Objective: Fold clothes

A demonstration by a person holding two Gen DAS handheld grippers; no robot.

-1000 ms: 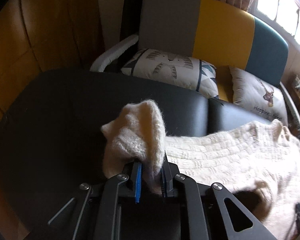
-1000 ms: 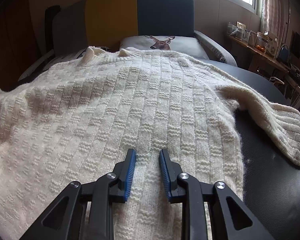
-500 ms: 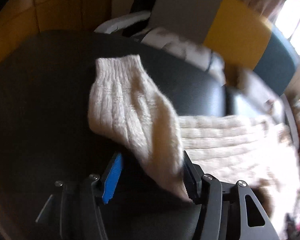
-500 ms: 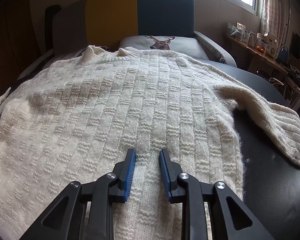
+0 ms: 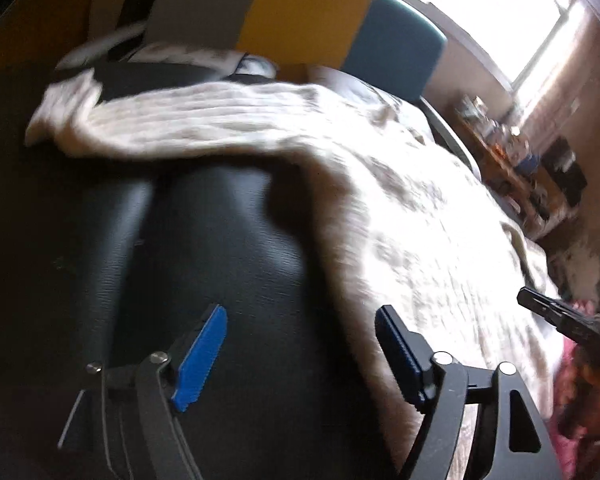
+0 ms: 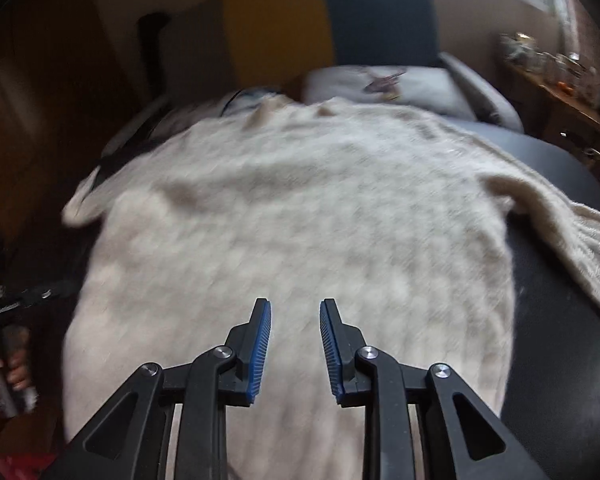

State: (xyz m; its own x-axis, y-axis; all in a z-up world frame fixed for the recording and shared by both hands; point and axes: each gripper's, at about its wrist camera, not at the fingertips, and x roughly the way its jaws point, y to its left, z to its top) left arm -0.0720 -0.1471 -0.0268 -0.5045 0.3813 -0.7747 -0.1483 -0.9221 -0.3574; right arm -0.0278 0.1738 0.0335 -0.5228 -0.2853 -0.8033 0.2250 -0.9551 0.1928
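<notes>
A cream knit sweater (image 6: 300,220) lies spread flat on the black padded table (image 6: 560,320). Its left sleeve (image 5: 160,120) stretches out across the table in the left wrist view, and its right sleeve (image 6: 572,240) lies over the right side. My left gripper (image 5: 300,340) is wide open and empty, above the table beside the sweater's left edge (image 5: 340,264). My right gripper (image 6: 295,320) is open and empty, hovering over the sweater's lower middle. Both views are blurred by motion.
A sofa with a grey, yellow and teal back (image 6: 320,28) stands behind the table, with cushions (image 6: 380,84) on it. A cluttered wooden shelf (image 6: 560,80) runs under the window at the right. The other gripper's tip (image 5: 560,316) shows at the right.
My left gripper has let go of the sleeve cuff, opened wide and swung right and back. The sleeve now lies stretched out on the table. My right gripper has lifted slightly.
</notes>
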